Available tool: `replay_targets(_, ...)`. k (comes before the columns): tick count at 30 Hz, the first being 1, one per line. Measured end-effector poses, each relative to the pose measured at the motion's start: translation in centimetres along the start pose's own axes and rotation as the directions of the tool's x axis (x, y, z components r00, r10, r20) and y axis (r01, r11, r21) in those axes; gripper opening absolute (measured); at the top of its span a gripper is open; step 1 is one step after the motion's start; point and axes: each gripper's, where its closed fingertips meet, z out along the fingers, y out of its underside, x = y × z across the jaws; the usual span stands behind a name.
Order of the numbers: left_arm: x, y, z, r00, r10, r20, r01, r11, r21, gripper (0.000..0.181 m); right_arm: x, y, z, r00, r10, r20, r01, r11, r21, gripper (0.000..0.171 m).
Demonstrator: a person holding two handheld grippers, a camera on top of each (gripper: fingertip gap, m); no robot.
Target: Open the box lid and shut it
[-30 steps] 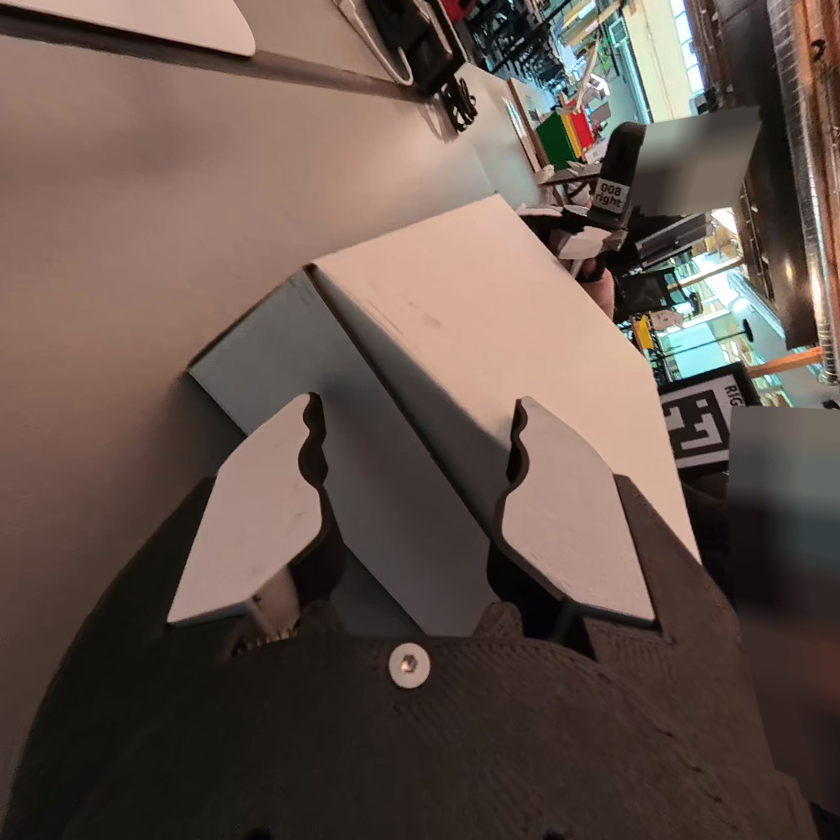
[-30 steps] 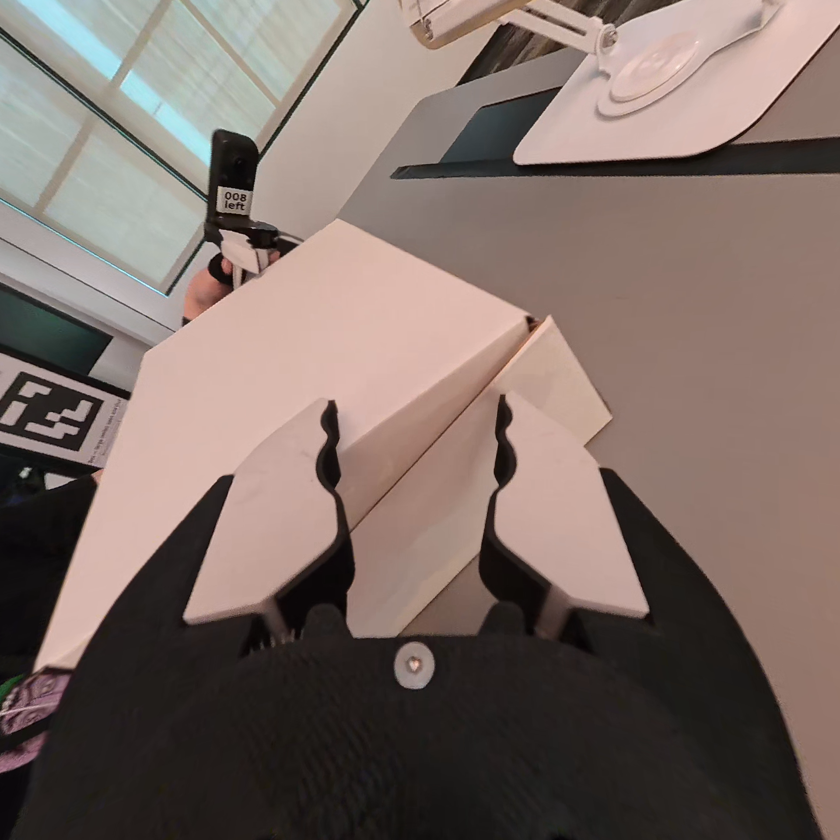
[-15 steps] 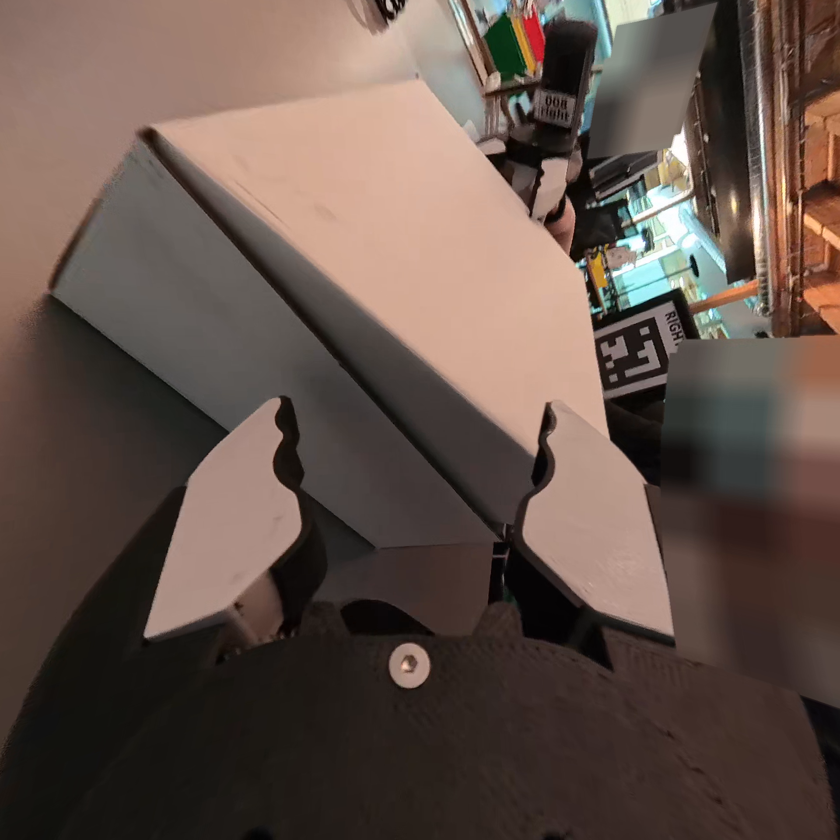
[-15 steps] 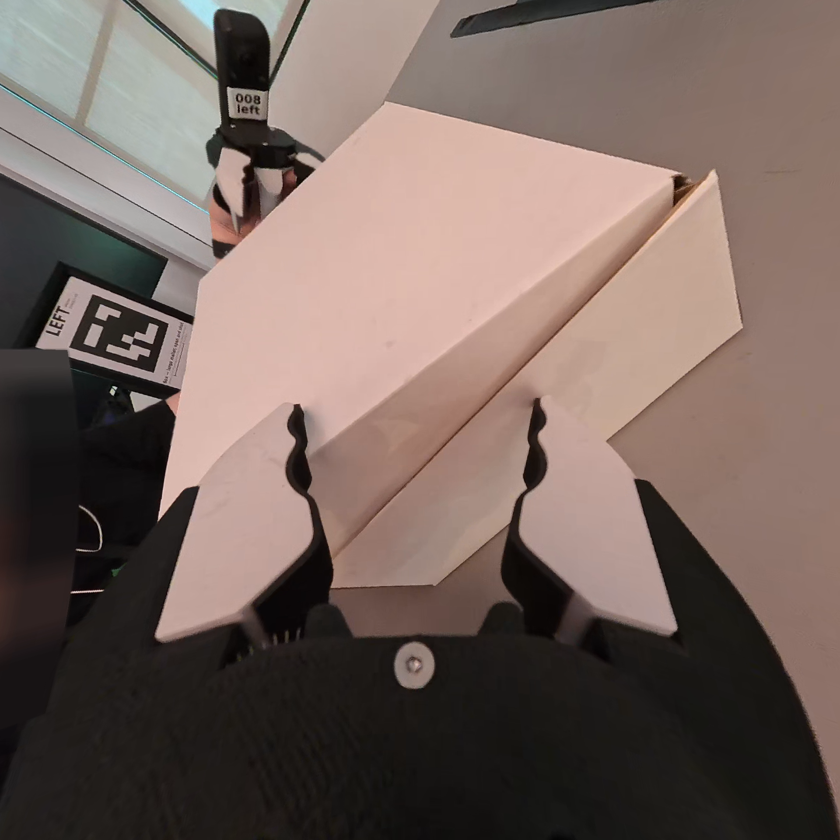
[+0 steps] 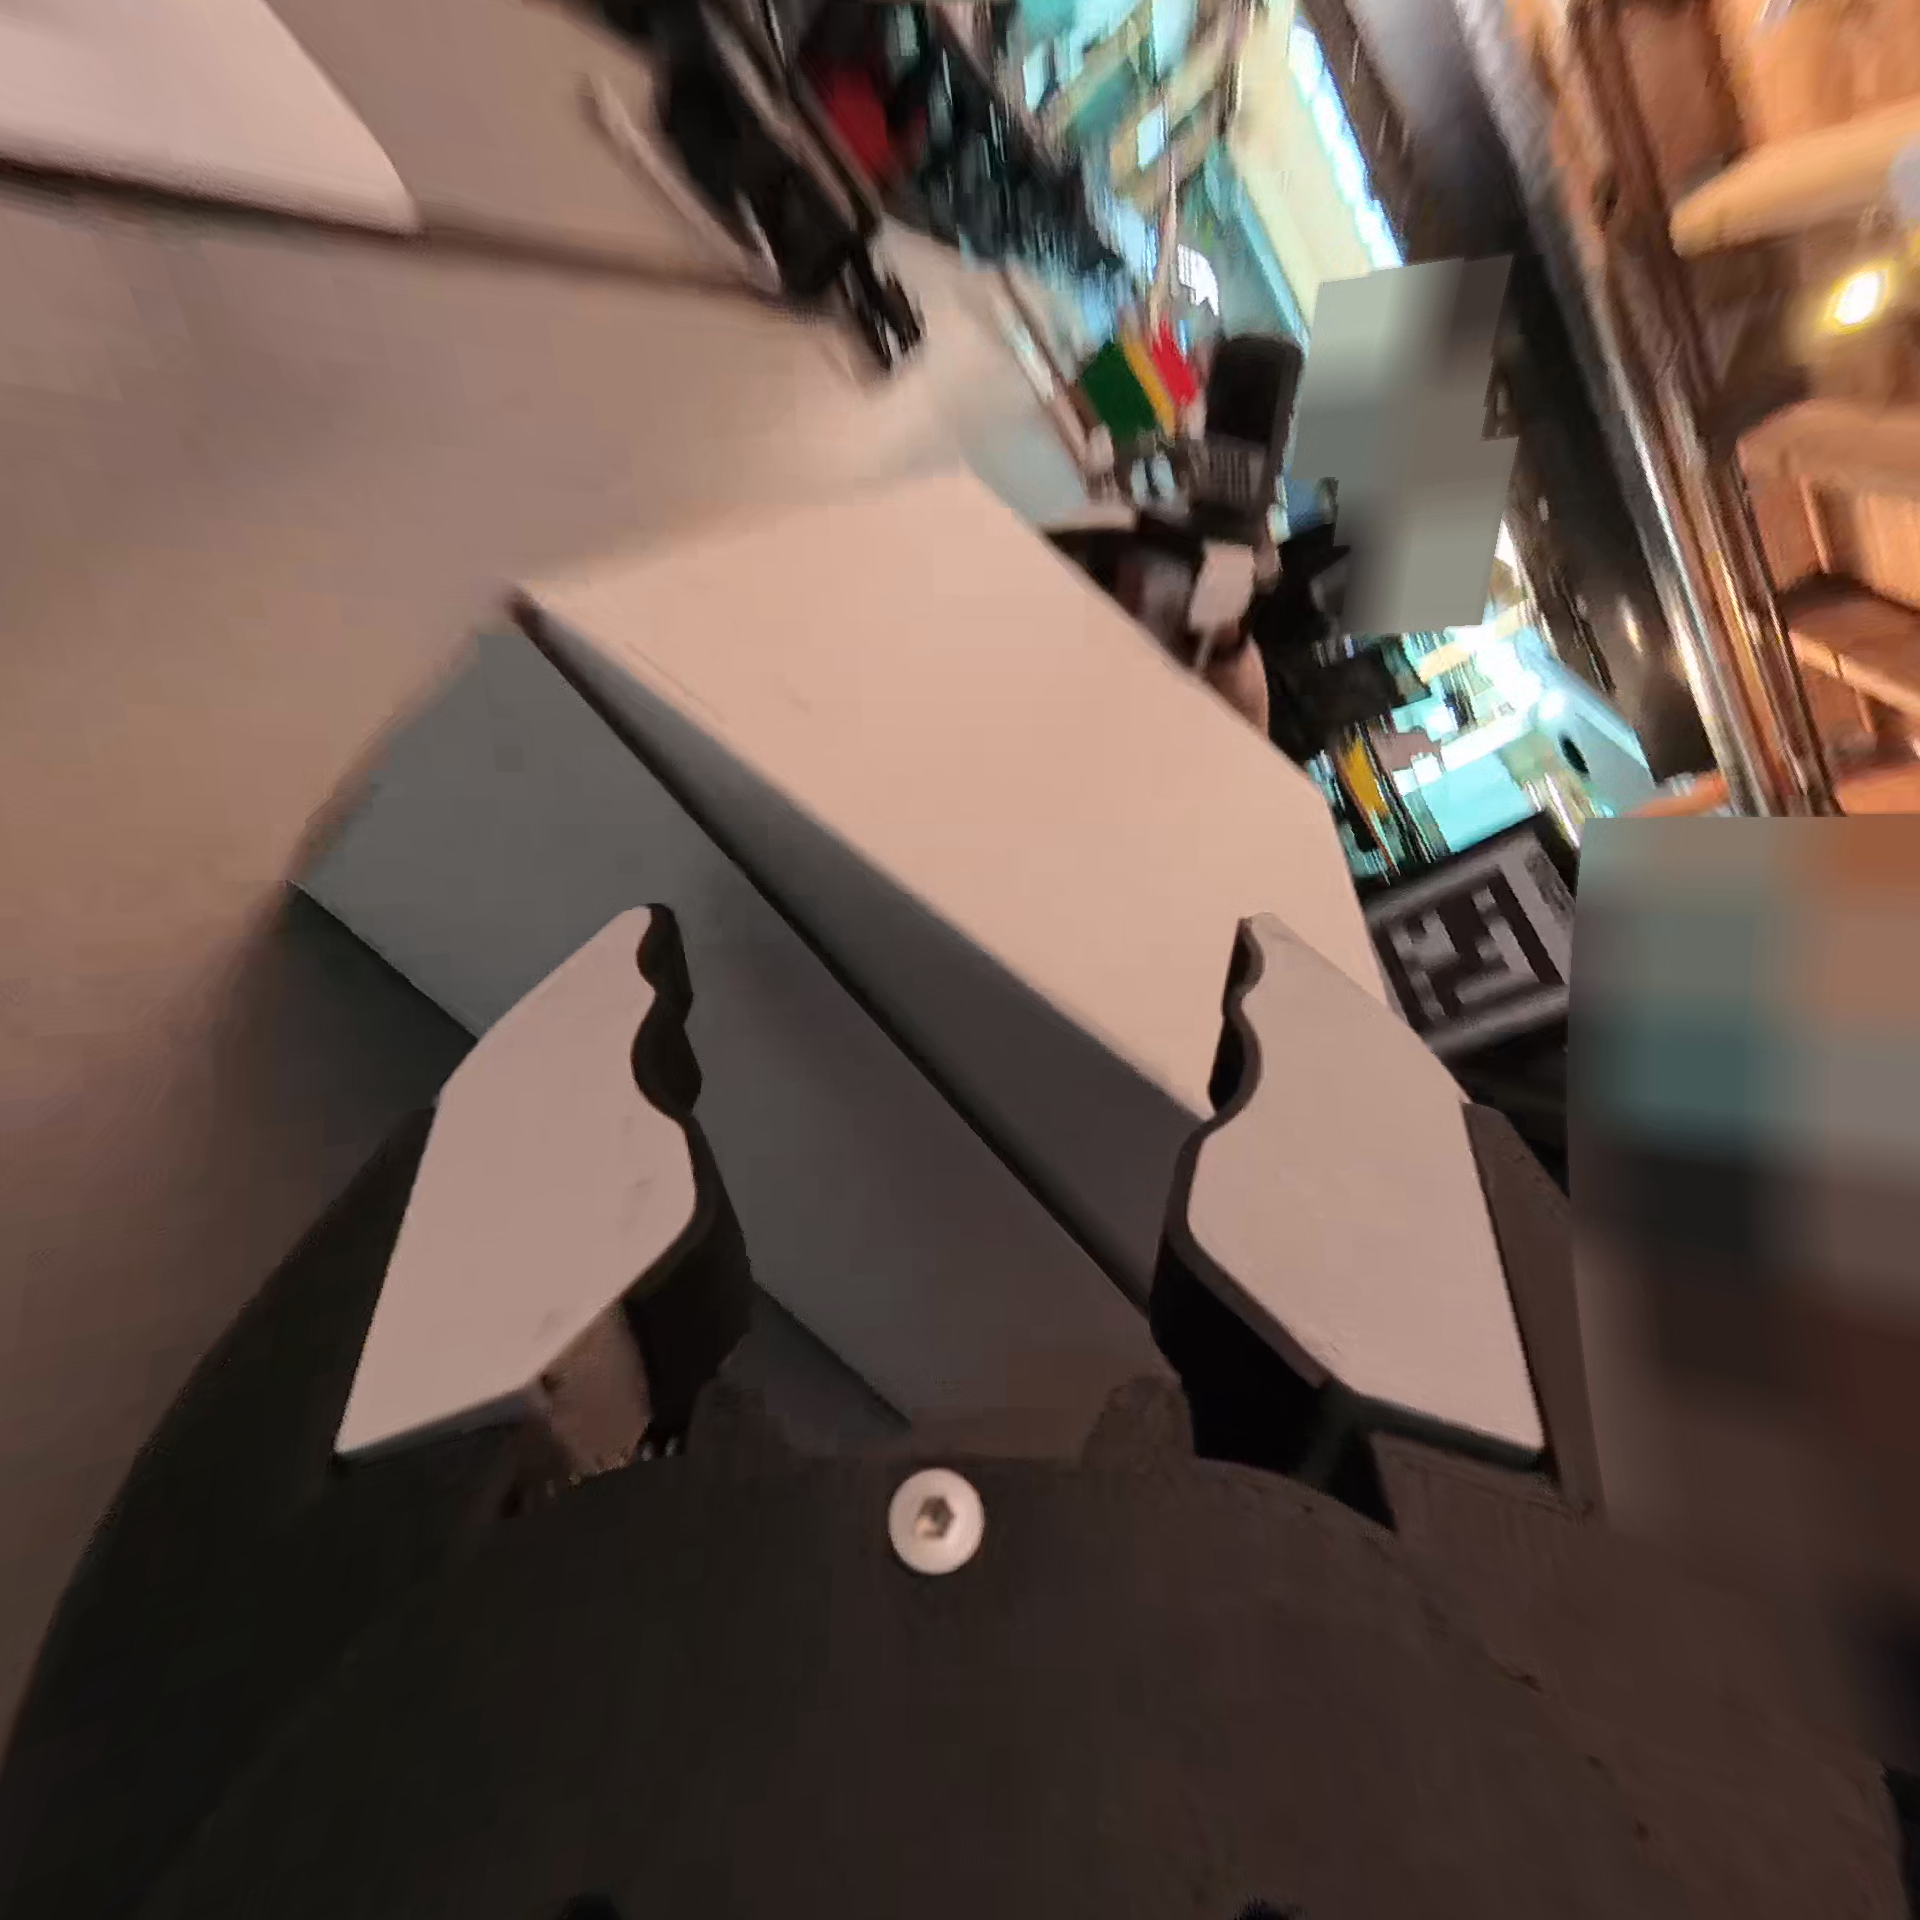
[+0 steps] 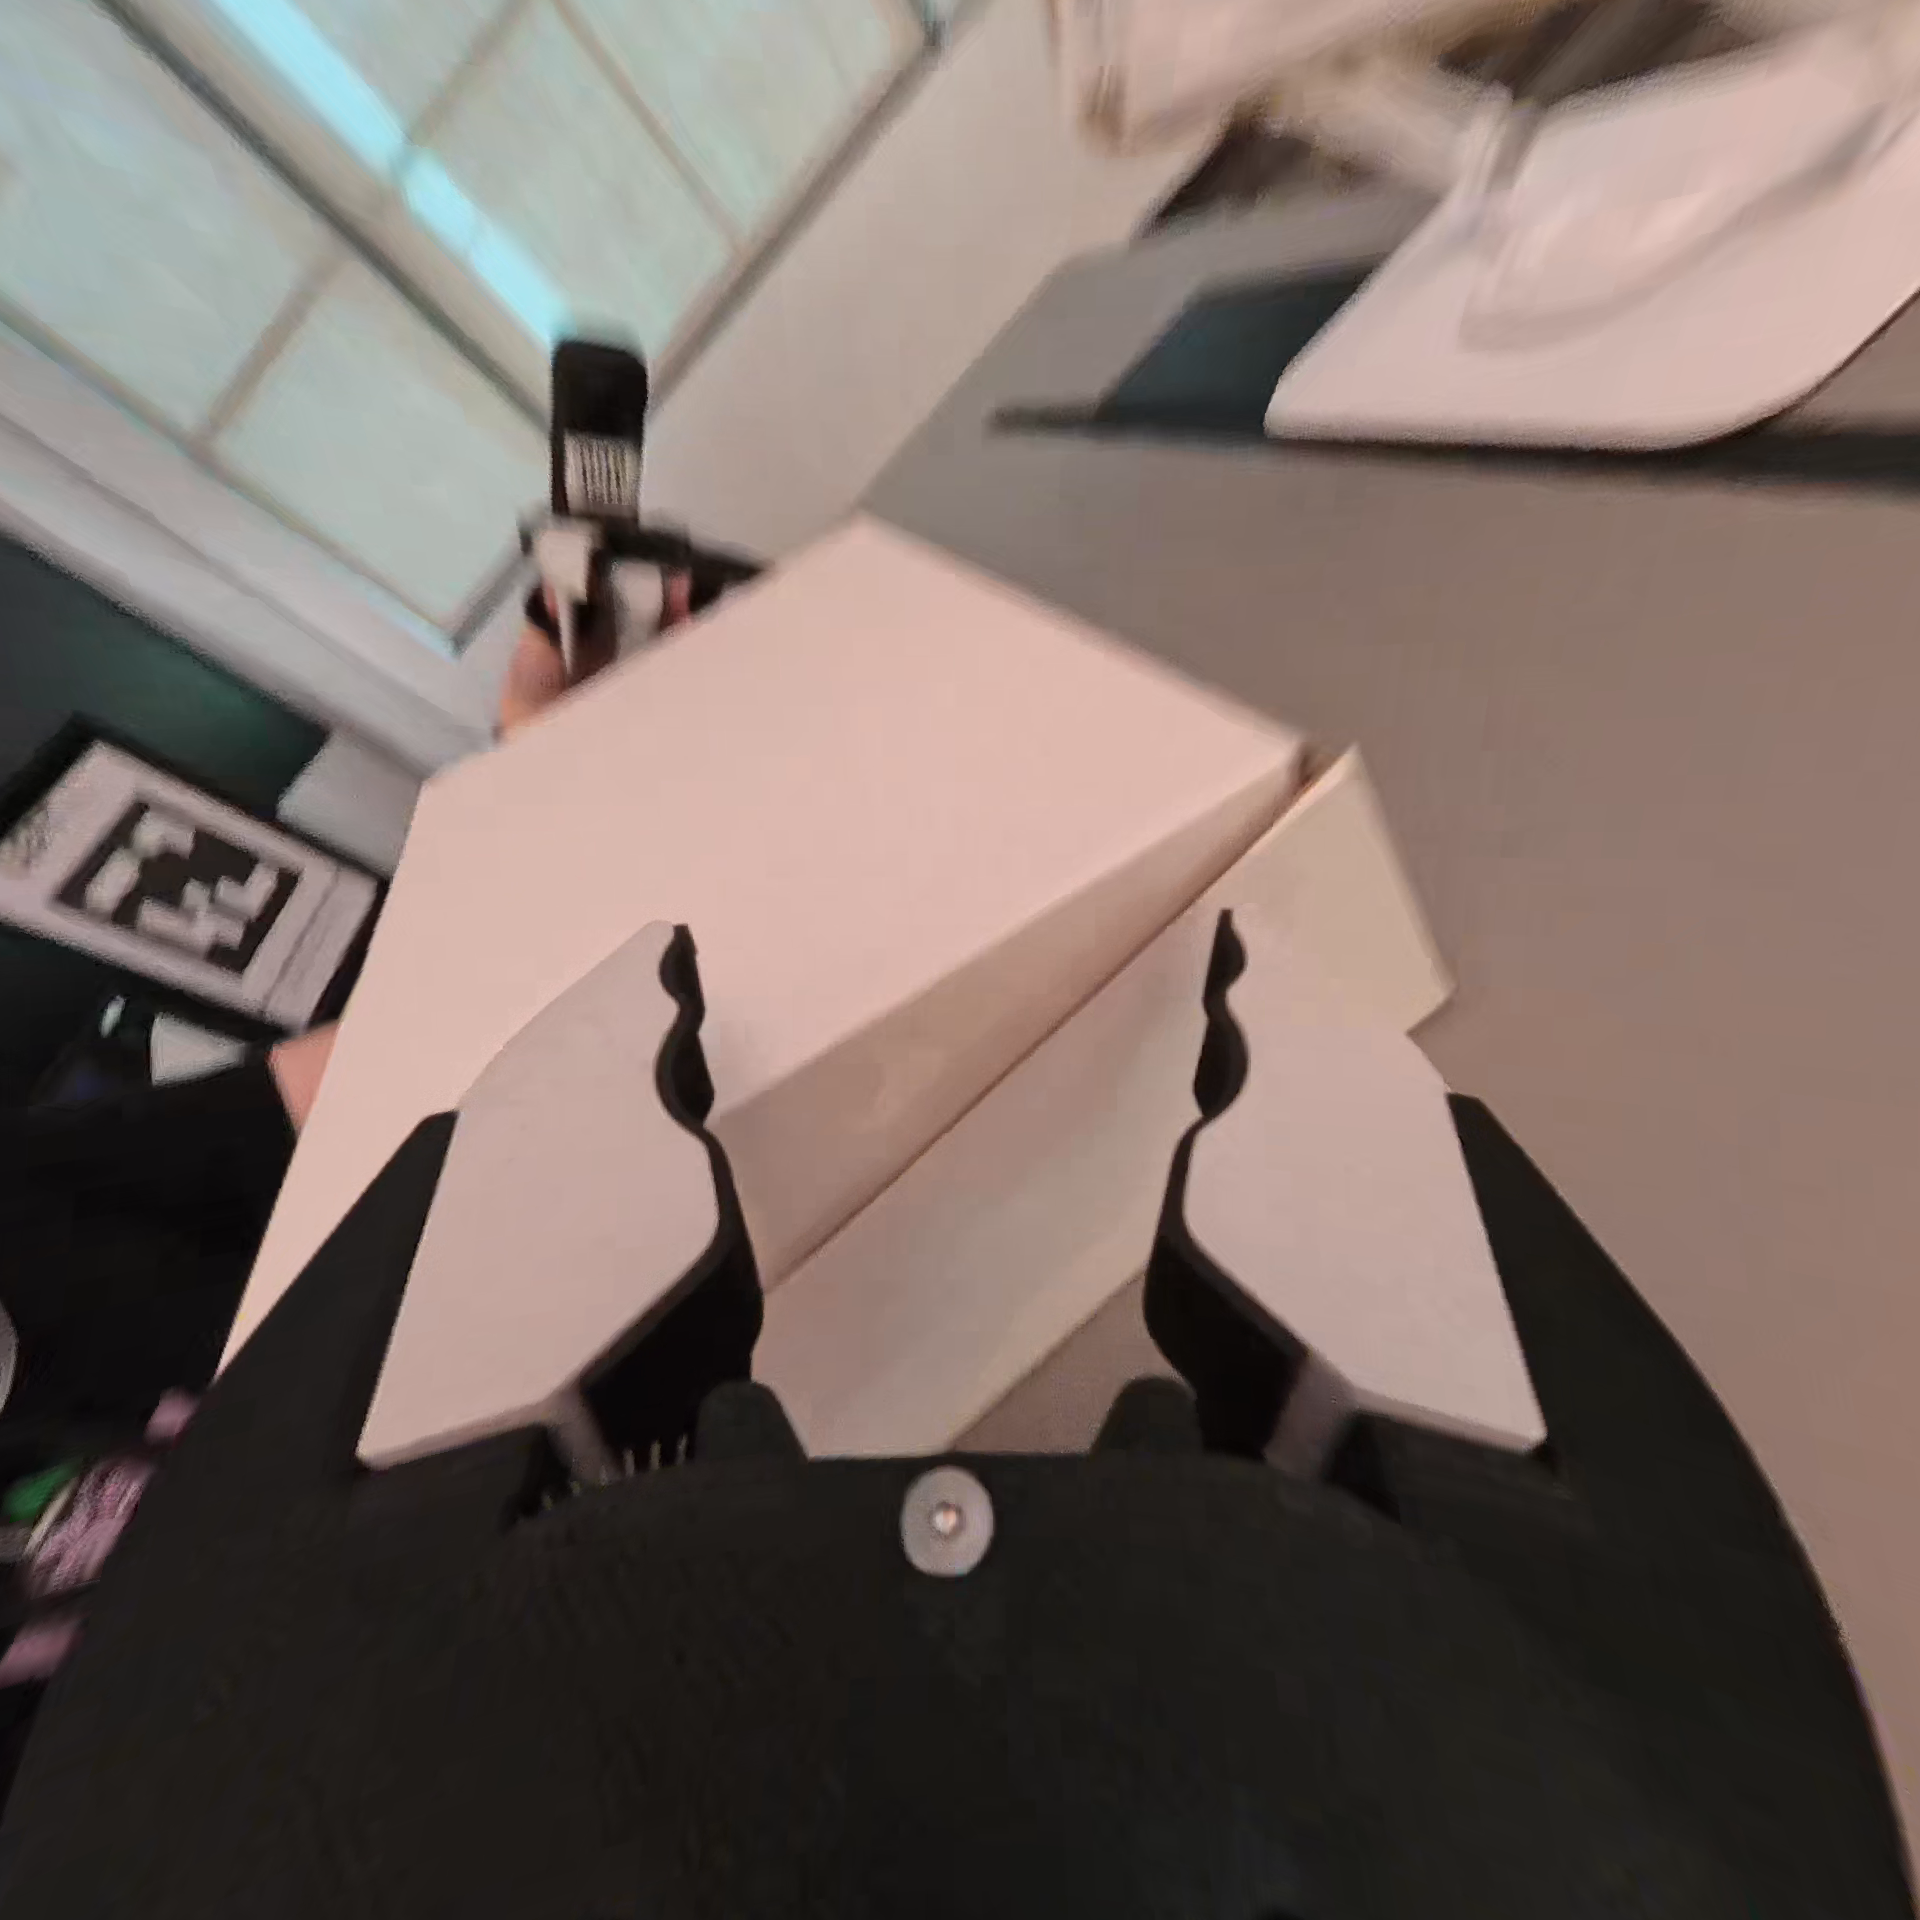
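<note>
White box on the grey worktop, lid down, flanked by left tool and right tool, both spread and empty; next, catch the lid edge.

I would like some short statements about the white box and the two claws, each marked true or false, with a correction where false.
1. The left claw is open. True.
2. The right claw is shut on the lid. False: its fingers stand wide apart on either side of the box edge, and whether they touch it cannot be told.
3. The lid is raised at an angle above the white box. True.
4. The box rests on a grey table. True.
5. The box is red. False: it is white.
</note>
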Motion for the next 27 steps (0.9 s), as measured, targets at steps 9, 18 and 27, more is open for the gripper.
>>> replay_targets(9, -3.4, -1.8, 2.9, 0.999, -0.04, 0.016, 0.039, 0.997, 0.06, 0.103, 2.7, -1.5, 2.3, 0.993, 0.1, 0.056, -0.104, 0.991, 0.081, 0.097)
replay_targets(18, -3.4, -1.7, 3.7, 0.996, 0.023, 0.091, -0.023, 1.0, 0.0, 0.107, 2.6, -0.8, 3.0, 0.998, 0.023, -0.052, -0.023, 1.0, -0.006, 0.098)
replay_targets(27, -4.0, -0.7, 3.5, 0.979, 0.128, 0.162, -0.115, 0.99, -0.086, 0.094, 2.4, 0.5, 3.0, 0.99, -0.121, -0.077, 0.112, 0.988, -0.109, 0.094)
